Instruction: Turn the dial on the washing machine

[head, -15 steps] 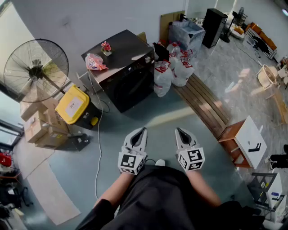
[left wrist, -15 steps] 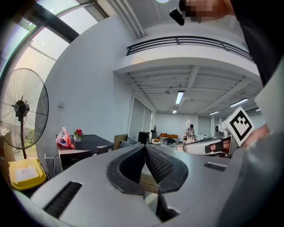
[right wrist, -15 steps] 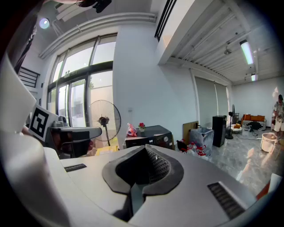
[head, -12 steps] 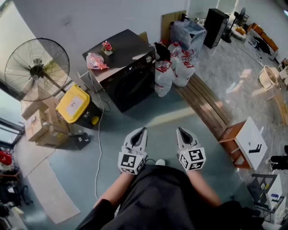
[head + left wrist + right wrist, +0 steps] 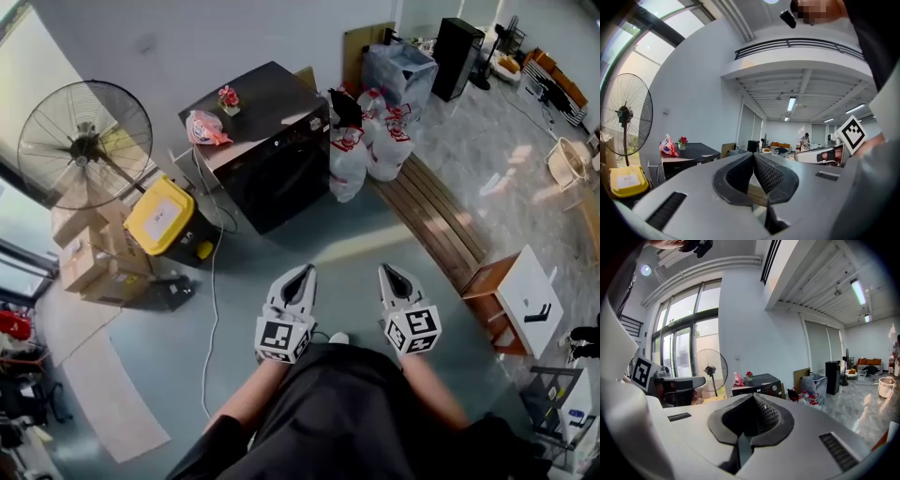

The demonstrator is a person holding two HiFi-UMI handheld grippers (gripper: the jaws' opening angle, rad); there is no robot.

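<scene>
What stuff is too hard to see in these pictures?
1. Dial on the washing machine: too small in head and right gripper views to read its setting.
2. Left gripper view: the shut left gripper covers the machine's dial end.
3. Pink bag on the machine: print too small, head view.

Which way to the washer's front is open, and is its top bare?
The floor before the washing machine front is bare, between the yellow box at left and the bench at right. Its top is free toward the front right; the pink bag and flower pot crowd the far left. White bags crowd its right side.
</scene>
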